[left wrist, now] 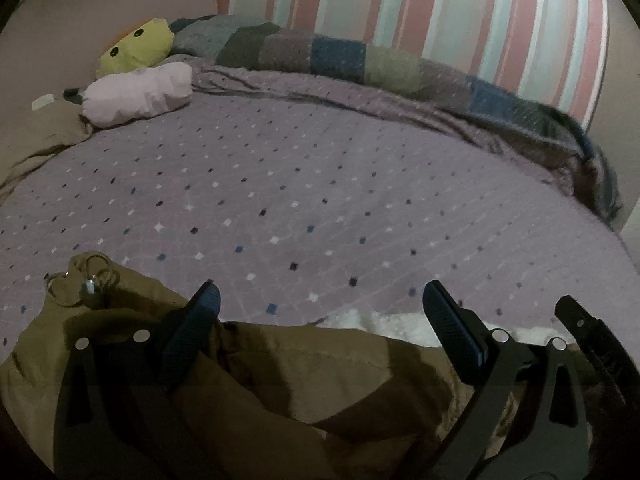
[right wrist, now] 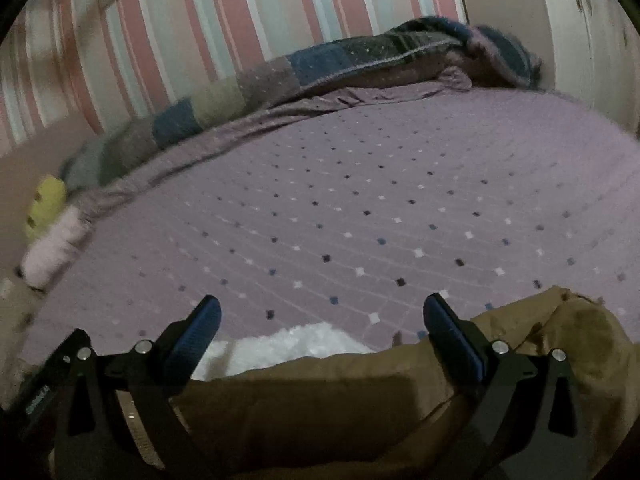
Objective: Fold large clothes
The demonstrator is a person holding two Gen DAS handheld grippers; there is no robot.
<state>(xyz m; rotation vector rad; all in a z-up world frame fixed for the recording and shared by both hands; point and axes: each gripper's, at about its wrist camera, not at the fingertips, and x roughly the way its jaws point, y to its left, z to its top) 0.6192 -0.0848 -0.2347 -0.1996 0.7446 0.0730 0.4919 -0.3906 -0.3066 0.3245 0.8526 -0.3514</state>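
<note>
- Olive-brown coat (left wrist: 304,380) lying bunched at the near edge of the lilac bedspread (left wrist: 320,200), directly under both grippers; rest of the bedspread beyond the coat bare.
- White fleecy lining (right wrist: 288,344) exposed along the coat's far edge, showing in both wrist views.
- Drawcord with metal toggle (left wrist: 90,286) resting on the coat's far left corner, loose and liable to snag.
- Left gripper (left wrist: 320,312): jaws spread wide, nothing held, poised over the coat with the left finger (left wrist: 200,320) just above or touching cloth; contact not resolvable.
- Right gripper (right wrist: 320,316): jaws likewise spread wide, empty, hovering above the coat's straight upper hem (right wrist: 320,364). Right-hand shoulder or hood mass (right wrist: 580,332) rising in a hump beyond its right finger.
- Plush toys (left wrist: 140,72) and patchwork blanket (left wrist: 360,64) well apart from the coat, against the striped wall; no obstruction to folding.
- Handling judgement: thick, padded, soft garment; probably heavier than a shirt, limp, prone to sag and slide when lifted by one point. Outer shell appears smooth, so possibly slippery in the pads.
- Recommended hold: seamed hem or outer corners, one gripper each, biting shell and lining together; drawcord hardware best avoided.
- Fold stage judged early: garment crumpled, not yet laid flat.
</note>
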